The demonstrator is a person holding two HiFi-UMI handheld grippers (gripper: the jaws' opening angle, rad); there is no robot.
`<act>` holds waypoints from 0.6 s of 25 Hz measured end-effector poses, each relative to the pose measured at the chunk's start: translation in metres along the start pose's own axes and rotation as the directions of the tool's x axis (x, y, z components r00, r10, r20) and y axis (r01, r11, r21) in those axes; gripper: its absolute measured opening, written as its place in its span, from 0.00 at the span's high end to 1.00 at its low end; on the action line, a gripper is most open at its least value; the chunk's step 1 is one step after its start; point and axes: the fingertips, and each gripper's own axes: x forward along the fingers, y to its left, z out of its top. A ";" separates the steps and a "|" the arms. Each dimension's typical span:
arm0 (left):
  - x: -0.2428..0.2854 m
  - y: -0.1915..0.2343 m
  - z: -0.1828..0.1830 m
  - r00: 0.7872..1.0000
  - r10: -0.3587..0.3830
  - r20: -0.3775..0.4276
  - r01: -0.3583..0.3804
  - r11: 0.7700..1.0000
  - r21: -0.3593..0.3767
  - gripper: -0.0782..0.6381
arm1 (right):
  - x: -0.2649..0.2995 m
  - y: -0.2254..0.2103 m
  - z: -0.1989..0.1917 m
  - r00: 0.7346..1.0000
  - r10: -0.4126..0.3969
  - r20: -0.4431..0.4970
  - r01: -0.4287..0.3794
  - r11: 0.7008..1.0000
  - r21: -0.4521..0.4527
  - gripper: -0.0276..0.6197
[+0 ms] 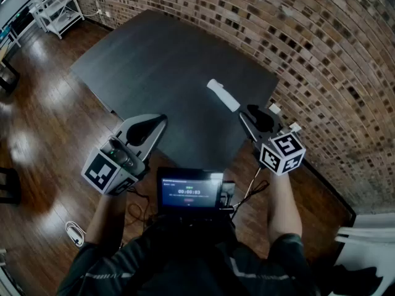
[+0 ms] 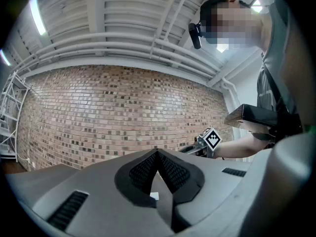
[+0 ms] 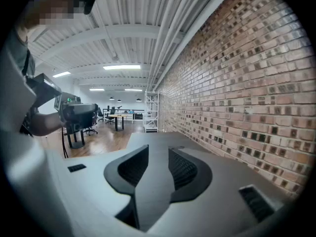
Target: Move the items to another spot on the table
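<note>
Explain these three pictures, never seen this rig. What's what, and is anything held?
No robot: a person carries two handheld grippers, each with a marker cube. The head view looks down from the person's head: left gripper at lower left, right gripper at right, a small screen at the chest. The other two views look along each gripper's own jaws. On the dark table lies one white tube-like item, close to the right gripper. The left jaws are shut together, the right stand apart; neither holds anything.

The white item [image 1: 222, 95], perhaps a tube, is too small to identify from the head view.
</note>
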 end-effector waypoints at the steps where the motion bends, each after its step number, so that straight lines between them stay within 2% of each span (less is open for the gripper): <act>1: 0.005 0.003 -0.004 1.000 0.003 -0.006 -0.003 1.000 0.005 0.89 | 0.006 -0.008 -0.002 1.000 0.001 -0.002 -0.001 1.000 0.002 0.75; 7: 0.041 0.018 -0.026 0.999 0.048 -0.025 -0.048 0.999 0.007 0.89 | 0.041 -0.055 -0.025 0.998 0.040 -0.041 -0.040 0.999 -0.001 0.75; 8: 0.047 0.020 -0.030 0.998 0.057 -0.034 -0.057 0.998 0.011 0.89 | 0.049 -0.063 -0.030 0.997 0.056 -0.054 -0.056 0.998 0.002 0.71; 9: 0.053 0.022 -0.034 0.997 0.067 -0.043 -0.066 0.998 0.015 0.89 | 0.057 -0.070 -0.036 0.995 0.072 -0.069 -0.071 0.997 0.009 0.63; 14: 0.078 0.037 -0.050 0.991 0.115 -0.066 -0.114 0.993 0.021 0.89 | 0.098 -0.107 -0.067 0.983 0.111 -0.145 -0.108 0.994 0.027 0.61; 15: 0.082 0.039 -0.054 0.990 0.121 -0.071 -0.120 0.993 0.022 0.89 | 0.107 -0.114 -0.074 0.980 0.116 -0.164 -0.113 0.993 0.029 0.58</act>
